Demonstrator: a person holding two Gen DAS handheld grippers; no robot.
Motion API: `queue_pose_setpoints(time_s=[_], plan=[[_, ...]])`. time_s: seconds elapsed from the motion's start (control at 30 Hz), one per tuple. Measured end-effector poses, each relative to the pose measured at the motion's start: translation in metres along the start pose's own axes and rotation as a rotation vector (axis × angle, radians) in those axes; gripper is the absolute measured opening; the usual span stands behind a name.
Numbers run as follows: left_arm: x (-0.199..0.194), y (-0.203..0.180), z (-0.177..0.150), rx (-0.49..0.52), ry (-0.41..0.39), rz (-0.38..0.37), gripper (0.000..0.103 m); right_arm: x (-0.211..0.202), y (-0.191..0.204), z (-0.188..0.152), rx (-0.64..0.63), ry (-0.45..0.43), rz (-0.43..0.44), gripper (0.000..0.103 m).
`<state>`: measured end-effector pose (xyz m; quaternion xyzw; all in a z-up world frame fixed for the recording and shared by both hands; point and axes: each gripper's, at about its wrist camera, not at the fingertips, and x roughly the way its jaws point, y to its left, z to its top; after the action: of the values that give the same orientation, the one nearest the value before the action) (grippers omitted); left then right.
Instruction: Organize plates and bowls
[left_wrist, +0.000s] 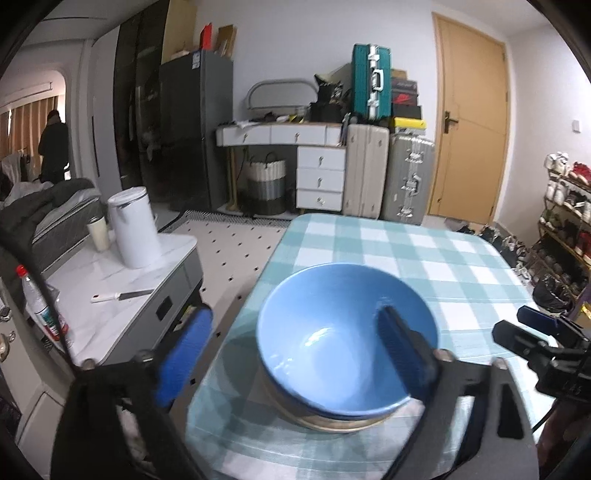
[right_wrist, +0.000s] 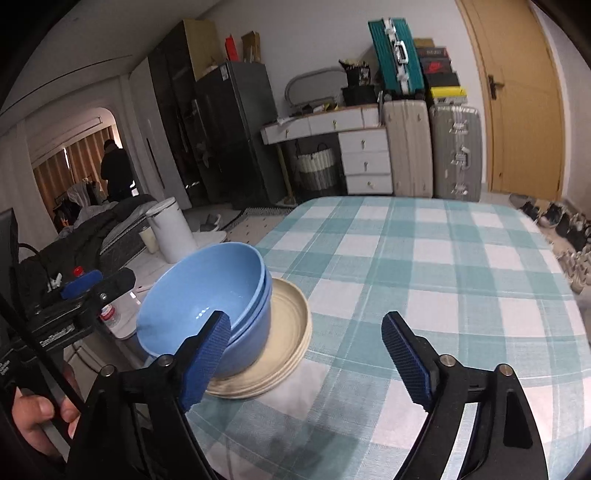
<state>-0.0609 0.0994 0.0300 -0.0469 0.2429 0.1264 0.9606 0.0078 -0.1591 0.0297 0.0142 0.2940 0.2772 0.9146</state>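
Each claw (right_wrist: 308, 354) has black arms, silver screws and ribbed blue pads (right_wrist: 205, 360).

A lived-in home — a studio-like room where eating, sleeping and storage share one space. A counter (right_wrist: 424, 258) under a teal-and-white checked cloth fills the foreground; past its far edge stand a white dressing desk with drawers (left_wrist: 317, 177), stacked suitcases (left_wrist: 388, 177), a dark fridge (left_wrist: 195, 129) and a wooden door (left_wrist: 469, 122). A bed heaped with dark bedding (left_wrist: 44, 210) lies off the counter's left edge — a crowded shoe rack (left_wrist: 565, 221) off its right.
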Motion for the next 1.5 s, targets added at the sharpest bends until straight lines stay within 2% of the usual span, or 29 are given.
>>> queue_pose_setpoints(time_s=[0.17,0.3,0.43,0.63,0.77,0.93,1.03,1.2,1.3,1.5], plan=[[-0.011,-0.017,-0.009,0.035,-0.078,0.012,0.103,-0.018,0.003,-0.015,-0.047,-0.114,-0.069,0.102],[-0.009,-0.023,-0.012,0.024,-0.067,0.000,0.103,-0.026,0.006,-0.026,-0.120,-0.135,-0.115,0.102],[-0.005,-0.021,-0.017,-0.014,-0.059,-0.031,0.103,-0.036,0.004,-0.029,-0.099,-0.151,-0.097,0.102],[0.003,-0.022,-0.015,-0.012,-0.039,-0.030,0.103,-0.052,0.011,-0.028,-0.143,-0.234,-0.132,0.102],[-0.002,-0.031,-0.016,0.014,-0.042,-0.065,0.103,-0.054,0.015,-0.028,-0.160,-0.235,-0.126,0.102],[-0.012,-0.049,-0.020,0.079,-0.071,-0.077,0.103,-0.054,0.021,-0.030,-0.195,-0.235,-0.141,0.102],[-0.016,-0.054,-0.020,0.098,-0.085,-0.073,0.103,-0.054,0.025,-0.032,-0.225,-0.238,-0.170,0.102],[-0.016,-0.060,-0.021,0.120,-0.083,-0.070,0.103,-0.057,0.024,-0.032,-0.221,-0.251,-0.171,0.102],[-0.016,-0.060,-0.021,0.125,-0.082,-0.046,0.103,-0.057,0.023,-0.032,-0.211,-0.252,-0.170,0.102],[-0.018,-0.050,-0.019,0.079,-0.086,-0.052,0.103,-0.059,0.021,-0.031,-0.204,-0.253,-0.167,0.102]])
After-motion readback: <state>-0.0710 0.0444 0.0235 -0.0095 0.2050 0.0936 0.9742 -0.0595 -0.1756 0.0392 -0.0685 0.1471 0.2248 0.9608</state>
